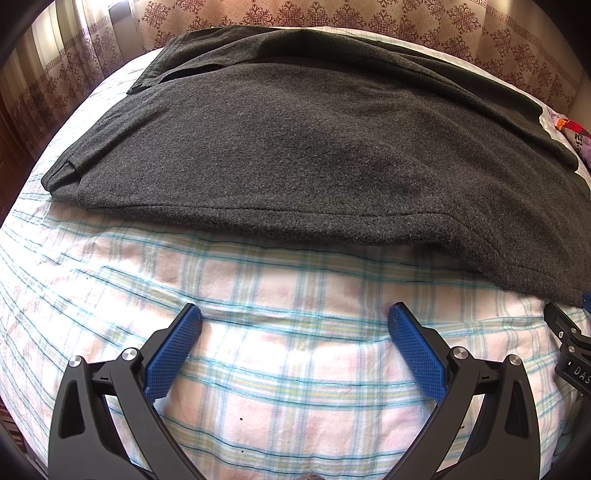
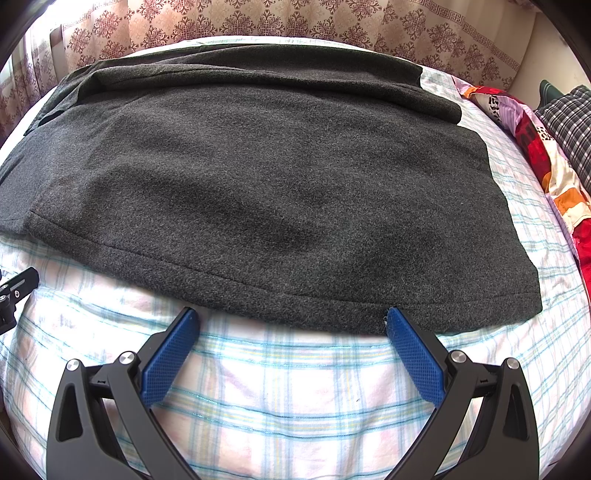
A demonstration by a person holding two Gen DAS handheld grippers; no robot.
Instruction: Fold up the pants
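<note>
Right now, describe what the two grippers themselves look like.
The left gripper and the right gripper match: black angular plastic arms with triangular cutouts, round silver pivot bolts, and blue pads with a fine grid texture. No cables or sleeves show.

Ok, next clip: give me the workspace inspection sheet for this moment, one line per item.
Surface: bed with a plaid sheet, lightly wrinkled.
Job's things: dark grey pants lying flat across the bed, layers overlapping along the far edge.
Clutter: colourful patterned bedding and a dark checked cloth at the right edge.
Grippers: left gripper open above bare sheet, short of the pants; right gripper open, tips at the near hem.
Cables: nothing seen.
Surroundings: patterned curtain behind the bed.
</note>
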